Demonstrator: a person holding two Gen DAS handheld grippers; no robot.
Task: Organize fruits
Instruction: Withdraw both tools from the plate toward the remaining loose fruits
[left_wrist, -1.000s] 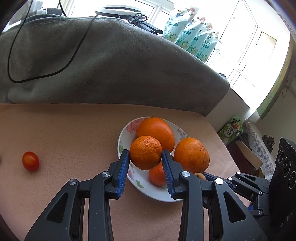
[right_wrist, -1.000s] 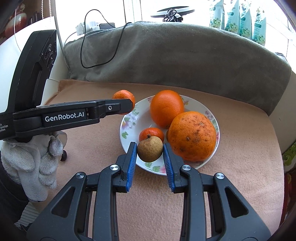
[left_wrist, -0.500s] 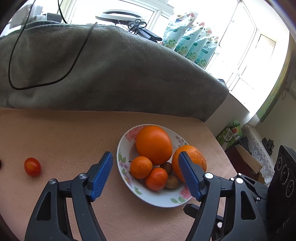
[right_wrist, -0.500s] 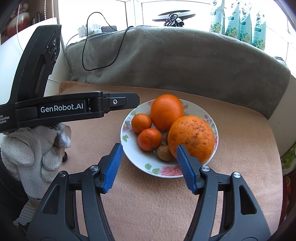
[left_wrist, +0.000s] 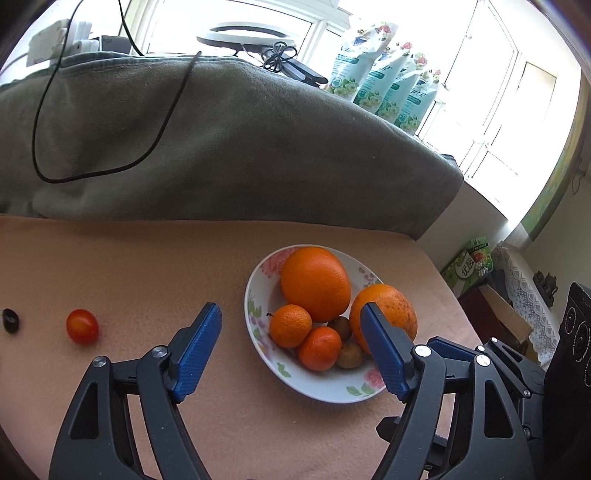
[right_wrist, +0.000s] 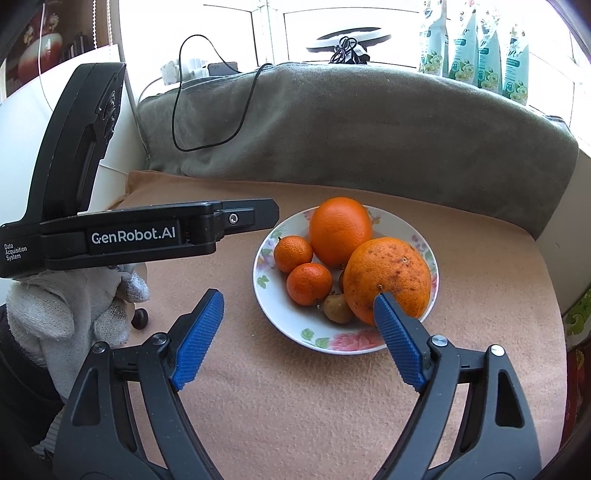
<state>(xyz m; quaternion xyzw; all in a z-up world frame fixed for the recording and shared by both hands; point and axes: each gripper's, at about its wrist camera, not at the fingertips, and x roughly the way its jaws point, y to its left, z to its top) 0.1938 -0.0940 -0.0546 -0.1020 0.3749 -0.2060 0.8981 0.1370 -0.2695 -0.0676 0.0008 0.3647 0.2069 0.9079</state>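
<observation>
A white floral plate (left_wrist: 332, 395) (right_wrist: 280, 325) sits on the peach cloth. It holds a smooth big orange (left_wrist: 316, 282) (right_wrist: 340, 230), a spotted orange (left_wrist: 395, 306) (right_wrist: 388, 277), two mandarins (left_wrist: 290, 325) (right_wrist: 308, 282) and small brown fruits (left_wrist: 349, 354) (right_wrist: 336, 308). A cherry tomato (left_wrist: 82, 326) lies alone on the cloth to the left. My left gripper (left_wrist: 291, 312) hangs just short of the plate, its jaws opening with nothing pressed between them. My right gripper (right_wrist: 298, 297) is opening too, its blue pads clear of the fruit.
A small dark fruit (left_wrist: 10, 320) (right_wrist: 139, 318) lies at the cloth's left side near a gloved hand (right_wrist: 74, 314). A grey blanket-covered backrest (left_wrist: 221, 147) with a black cable rises behind the cloth. The cloth's right edge drops to a cardboard box (left_wrist: 495, 314).
Both grippers opened wide. The left let go of a mandarin and the right let go of a brown fruit; both fruits now rest in the plate.
</observation>
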